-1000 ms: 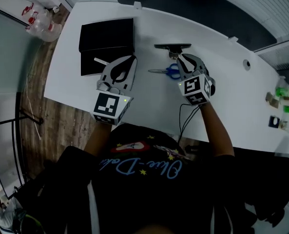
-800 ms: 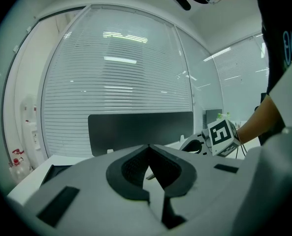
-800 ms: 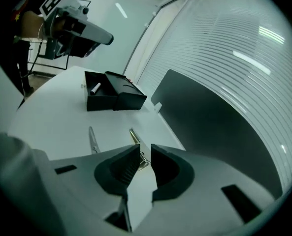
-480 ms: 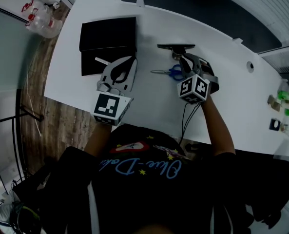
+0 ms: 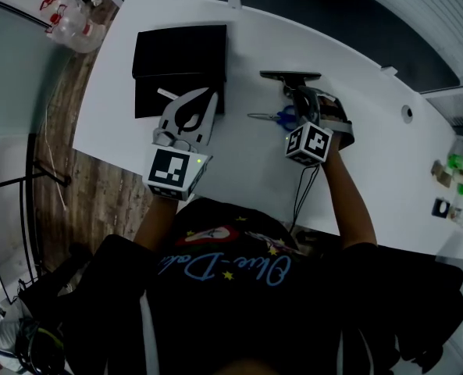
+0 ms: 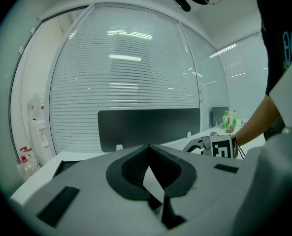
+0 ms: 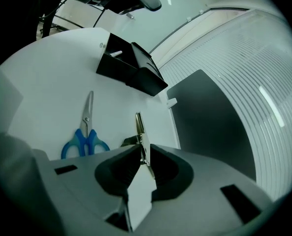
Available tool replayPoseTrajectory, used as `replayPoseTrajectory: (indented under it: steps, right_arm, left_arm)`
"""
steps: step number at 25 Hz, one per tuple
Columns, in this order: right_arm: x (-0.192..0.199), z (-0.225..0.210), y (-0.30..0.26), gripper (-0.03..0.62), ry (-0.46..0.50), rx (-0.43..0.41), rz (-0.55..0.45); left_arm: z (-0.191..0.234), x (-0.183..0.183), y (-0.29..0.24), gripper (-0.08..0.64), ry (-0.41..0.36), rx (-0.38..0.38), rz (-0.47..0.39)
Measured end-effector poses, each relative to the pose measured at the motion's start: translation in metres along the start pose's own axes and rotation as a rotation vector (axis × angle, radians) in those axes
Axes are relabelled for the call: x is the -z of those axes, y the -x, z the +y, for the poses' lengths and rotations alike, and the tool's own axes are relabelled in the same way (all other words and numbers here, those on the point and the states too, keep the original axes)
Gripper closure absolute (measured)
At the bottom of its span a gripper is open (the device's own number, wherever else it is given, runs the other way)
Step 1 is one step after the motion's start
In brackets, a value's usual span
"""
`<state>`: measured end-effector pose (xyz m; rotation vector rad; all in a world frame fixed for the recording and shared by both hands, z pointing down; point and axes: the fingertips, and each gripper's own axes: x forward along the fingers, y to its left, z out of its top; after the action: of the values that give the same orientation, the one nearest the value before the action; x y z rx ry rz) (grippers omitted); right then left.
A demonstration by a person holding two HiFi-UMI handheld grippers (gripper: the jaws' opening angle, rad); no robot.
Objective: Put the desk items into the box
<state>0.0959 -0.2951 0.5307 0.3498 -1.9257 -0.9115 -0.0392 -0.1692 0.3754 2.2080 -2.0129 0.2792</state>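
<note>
An open black box (image 5: 180, 69) with a white stick-like item inside lies at the desk's far left. Blue-handled scissors (image 5: 274, 117) (image 7: 85, 132) lie flat mid-desk. Just beyond them is a dark clip-like item (image 5: 291, 76) with a thin metal part (image 7: 141, 127). My right gripper (image 5: 300, 96) (image 7: 142, 149) has just been closing its jaws, and its tips now sit against both sides of that metal part. My left gripper (image 5: 212, 92) (image 6: 148, 146) hovers by the box's near right corner, shut and empty.
A dark partition (image 6: 148, 127) runs along the desk's far edge. Green bottles (image 5: 459, 166) and small items stand at the far right. A cable (image 5: 301, 190) hangs from the right gripper over the near edge. Plastic bags (image 5: 75, 26) lie on the floor at left.
My right gripper has rolled, its marker cube turning, and sunk onto the clip beside the scissors. The left gripper, clip, scissors and box stay where they were.
</note>
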Motion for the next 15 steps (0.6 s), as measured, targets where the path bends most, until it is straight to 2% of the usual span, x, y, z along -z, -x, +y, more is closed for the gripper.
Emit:
replayPoseTrajectory:
  steps: [5, 15]
  right_arm:
    - [0.002, 0.003, -0.007, 0.526, 0.047, -0.002, 0.019]
    - [0.001, 0.004, -0.014, 0.526, 0.079, 0.014, 0.023]
  left_arm:
    - [0.004, 0.002, 0.002, 0.554, -0.005, -0.011, 0.006]
    - [0.01, 0.003, 0.006, 0.554, -0.006, -0.024, 0.017]
